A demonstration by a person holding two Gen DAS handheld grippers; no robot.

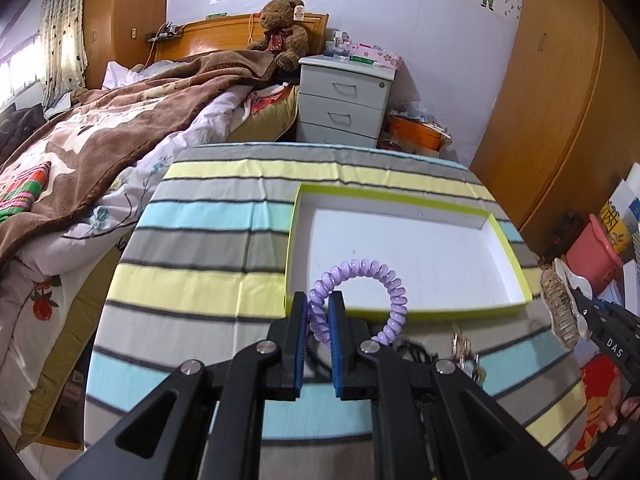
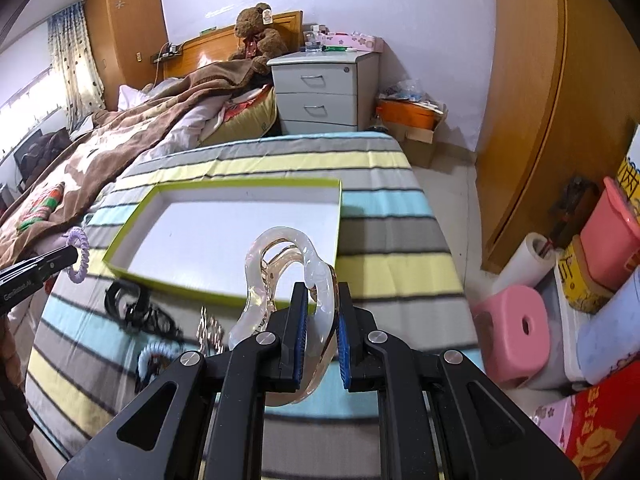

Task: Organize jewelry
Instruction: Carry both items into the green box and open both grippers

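Cloth (image 1: 192, 292) in grey, yellow and pale-blue stripes covers the table, soft and slightly creased. On it lies the shallow rectangular box lid (image 1: 400, 196), white inside with a thin lime-green rim; every place below is given from this lid.

Right gripper (image 2: 323, 304), near the lid's front edge, is clamped on a large hair claw clip (image 2: 280, 272) of clear, glossy, pinkish plastic. Its 2 looping curved halves rise above the blue pads (image 2: 301, 340), which press one loop from both sides. The clip is off the cloth, in front of the lid's front rim.

Left gripper (image 1: 319, 312), at the lid's front-left corner, is closed narrowly on a lilac spiral hair tie (image 1: 360, 276). The tie is a smooth, shiny plastic coil bent into a ring; one side is pinched between the blue pads, and the rest arcs up in front of the lid's white floor.

On the cloth just in front of the lid's front rim lie smaller pieces: a tangle of black hair ties (image 2: 136, 312), a small gold-toned metal piece (image 2: 210, 332) too blurred to name, and a pale-blue beaded ring (image 2: 154, 354).
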